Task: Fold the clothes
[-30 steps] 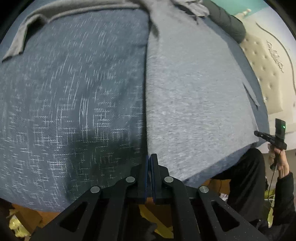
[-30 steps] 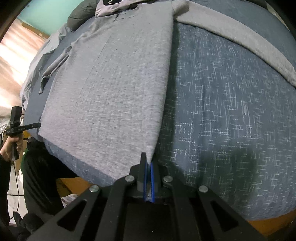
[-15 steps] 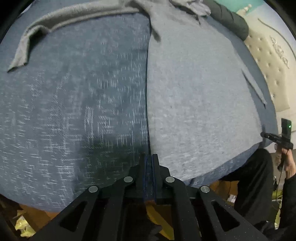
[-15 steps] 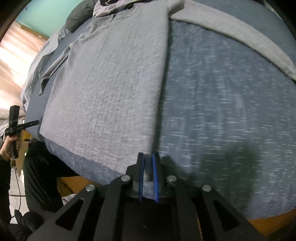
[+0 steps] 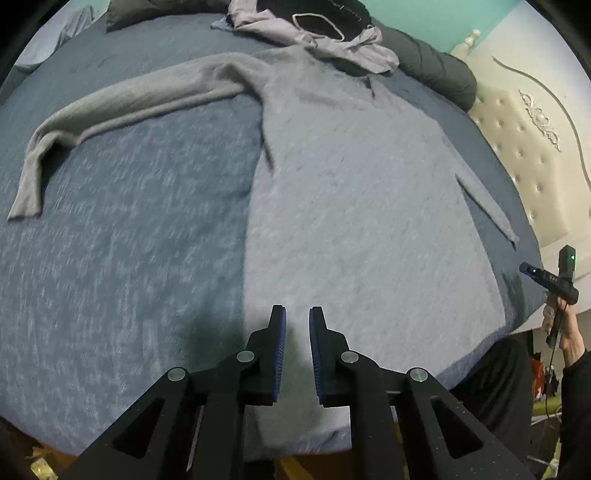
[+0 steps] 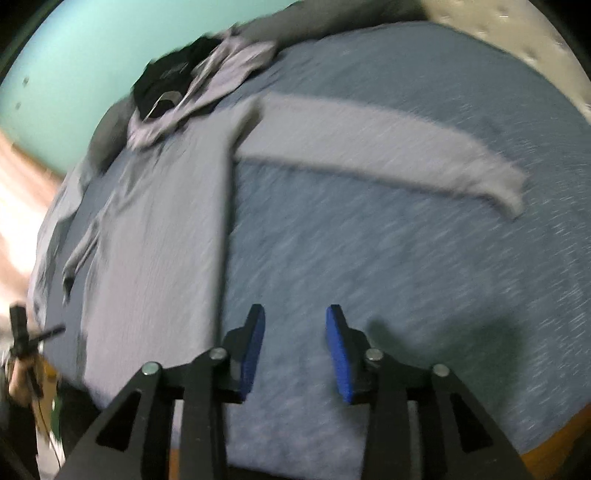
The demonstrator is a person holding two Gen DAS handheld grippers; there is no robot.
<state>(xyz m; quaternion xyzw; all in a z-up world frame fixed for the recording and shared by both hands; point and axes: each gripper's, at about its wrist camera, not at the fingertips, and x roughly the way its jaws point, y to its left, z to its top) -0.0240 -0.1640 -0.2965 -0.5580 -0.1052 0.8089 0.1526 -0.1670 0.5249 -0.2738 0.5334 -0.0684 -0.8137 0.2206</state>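
A grey long-sleeved top (image 5: 362,206) lies flat on the blue bedspread (image 5: 122,266), its body folded lengthwise with a straight edge down the middle. One sleeve (image 5: 122,99) stretches out to the left in the left wrist view; it also shows in the right wrist view (image 6: 388,147), reaching right. My left gripper (image 5: 297,317) is open and empty, above the top's lower hem near the fold edge. My right gripper (image 6: 295,317) is open and empty, over the bedspread just right of the top's folded edge (image 6: 221,240).
A pile of lilac and black clothes (image 5: 325,33) lies at the head of the bed, beside a dark pillow (image 5: 436,70). A tufted cream headboard (image 5: 524,147) stands at the right. The other hand and its gripper (image 5: 554,288) show past the bed's edge.
Both grippers were shut on the top's lower hem. Both have opened, let go of the cloth and pulled up and back. The right wrist view is blurred by motion.
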